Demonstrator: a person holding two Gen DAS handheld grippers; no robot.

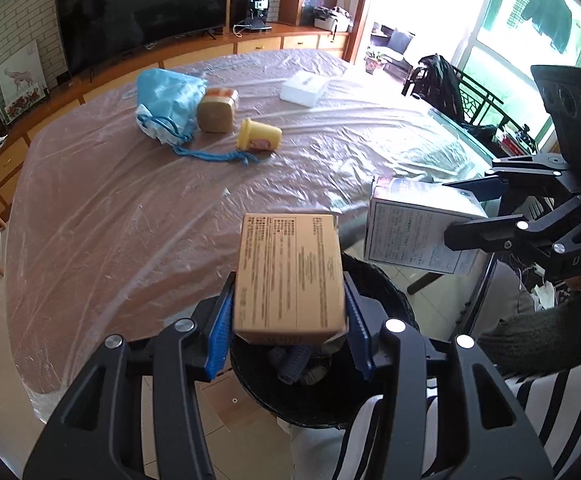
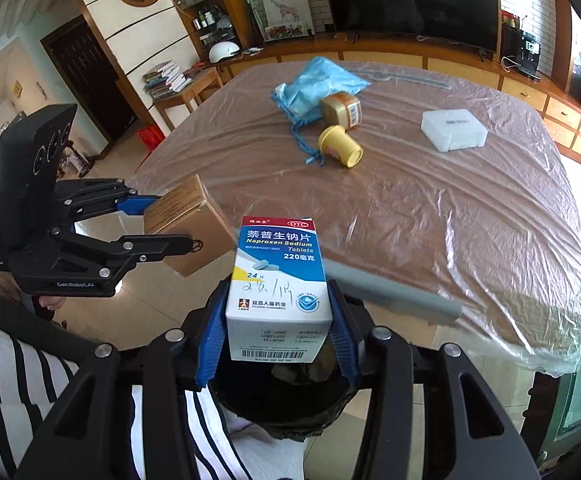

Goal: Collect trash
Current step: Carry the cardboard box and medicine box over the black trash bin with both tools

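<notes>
1. Behind everything we see a living room with a dark television [image 1: 142, 8] on a long wooden cabinet and a bright window on one side.
2. We see a large table [image 1: 130, 208] covered in crinkled clear plastic.
3. Near its far edge lie a blue drawstring bag [image 1: 168, 104], a brown jar [image 1: 216, 110] on its side touching the bag, and a yellow cup [image 1: 258, 136] tipped over just beside the jar.
4. A white flat box [image 1: 304, 88] lies apart from them, also toward the far edge.
5. Our left gripper [image 1: 290, 320] is clamped on a brown cardboard box [image 1: 290, 276], held over a black trash bin [image 1: 314, 392] at the table's near edge.
6. Our right gripper [image 2: 276, 328] is clamped on a blue and white medicine box [image 2: 278, 280], also over the bin [image 2: 274, 404].
7. Inside the bin we make out some grey items, too dark to name.
</notes>
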